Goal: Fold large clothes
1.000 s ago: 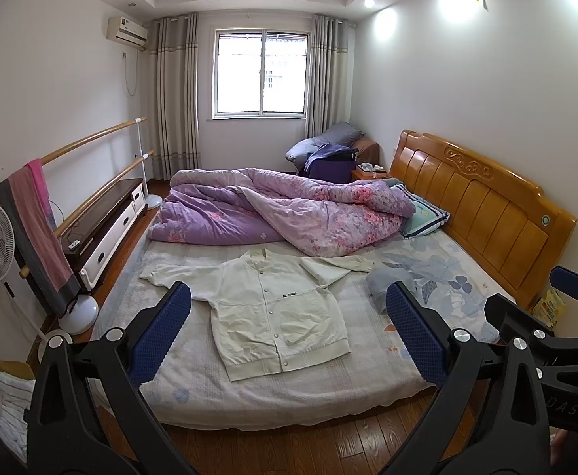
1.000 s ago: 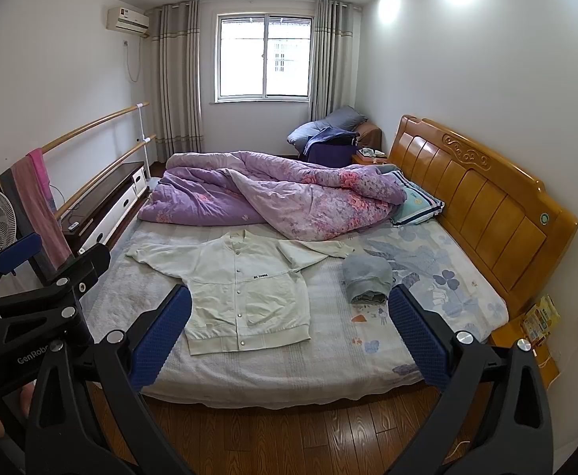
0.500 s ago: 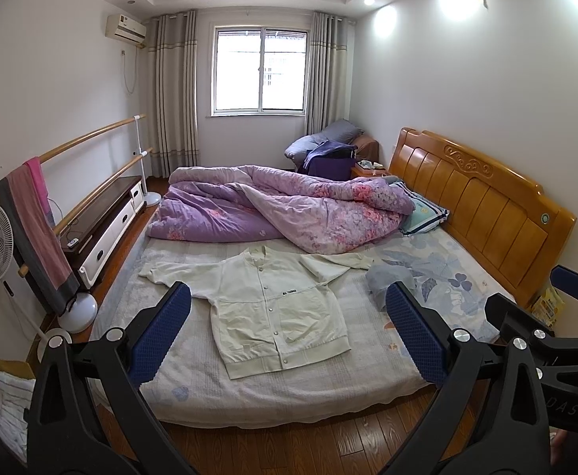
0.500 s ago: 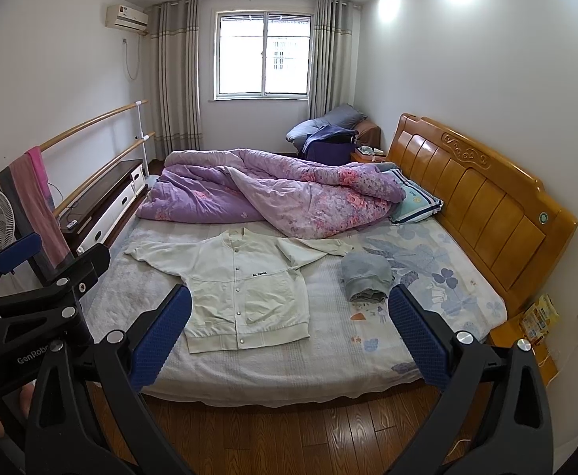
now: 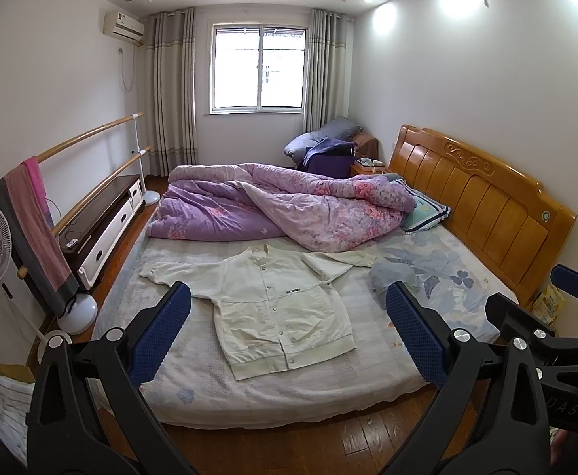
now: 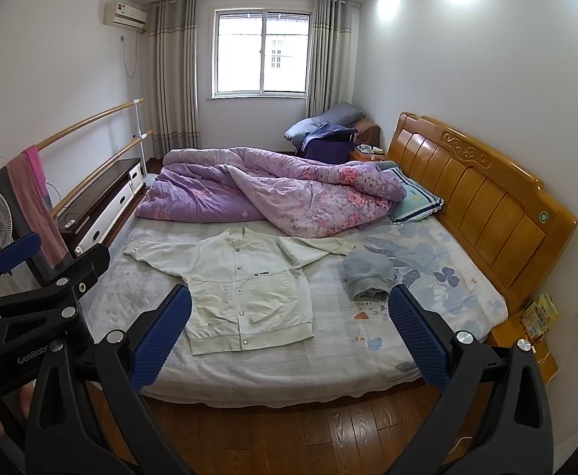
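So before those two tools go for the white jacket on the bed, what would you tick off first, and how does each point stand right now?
1. Left tool open and empty: ok.
2. Right tool open and empty: ok.
3. White jacket lies flat, front up, buttoned: ok.
4. Both sleeves spread out: not ok; the one toward the headboard is bent, its end near the purple quilt.
5. Room beside the jacket for folding: ok; the folded grey garment lies apart from it.
6. Tools within reach of the jacket: not ok; both hover short of the bed, over the wooden floor.
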A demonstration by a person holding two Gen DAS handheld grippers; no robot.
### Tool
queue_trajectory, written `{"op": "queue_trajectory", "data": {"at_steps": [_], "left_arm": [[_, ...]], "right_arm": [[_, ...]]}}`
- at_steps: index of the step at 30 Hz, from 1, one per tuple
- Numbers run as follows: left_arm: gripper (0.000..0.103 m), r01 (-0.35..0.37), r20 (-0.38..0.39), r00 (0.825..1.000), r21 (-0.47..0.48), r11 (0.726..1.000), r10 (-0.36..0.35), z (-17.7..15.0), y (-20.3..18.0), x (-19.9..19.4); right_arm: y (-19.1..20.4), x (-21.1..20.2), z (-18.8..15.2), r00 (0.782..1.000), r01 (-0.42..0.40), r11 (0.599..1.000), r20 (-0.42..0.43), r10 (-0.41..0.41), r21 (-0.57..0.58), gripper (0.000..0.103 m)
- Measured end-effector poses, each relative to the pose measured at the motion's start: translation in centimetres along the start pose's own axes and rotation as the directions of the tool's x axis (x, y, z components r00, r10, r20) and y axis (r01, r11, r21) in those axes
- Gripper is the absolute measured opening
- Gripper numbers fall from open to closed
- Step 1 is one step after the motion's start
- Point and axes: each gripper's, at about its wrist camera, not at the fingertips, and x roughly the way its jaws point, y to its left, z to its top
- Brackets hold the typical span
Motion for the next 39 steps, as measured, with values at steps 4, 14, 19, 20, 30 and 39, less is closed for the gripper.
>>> {"op": "queue_trajectory", "data": {"at_steps": [4,14,19,20,30,39], "left_arm": [[0.098,0.005,-0.027,1.000,0.008,1.000,-0.005,-0.1,0.4,1.3],[0.098,-0.023,-0.090,0.996,-0.019,1.000,0.022,1.1,0.2,8.3],[0.098,-0.074,-0.101,0.992,-0.035,0.997,0.070,2.7,-0.4,13.2],[0.098,-0.091,-0.102,0.991,-0.039,0.995,0.086,3.3,-0.7,14.5],[0.098,-0.178,-0.176,0.972,-0.104,0.979,0.158,7.7,-2.5,25.7],[0.098,-0.256,-0.255,0.939,-0.072,0.964,0.230,7.7,0.5,34.2]], "right_arm": [[0.2,1.0,0.0,1.000,0.003,1.000,-0.022,-0.003,0.003,0.096],[-0.5,7.3,1.7,0.997,-0.025,1.000,-0.068,0.024,-0.010,0.096],[-2.1,12.5,3.6,0.994,-0.082,0.996,-0.071,0.081,-0.017,0.096],[-2.3,13.5,4.0,0.993,-0.095,0.995,-0.071,0.093,-0.021,0.096],[-4.8,23.9,9.5,0.979,-0.179,0.979,-0.117,0.167,-0.098,0.096],[-2.6,33.1,10.9,0.950,-0.240,0.967,-0.223,0.217,-0.081,0.096]]}}
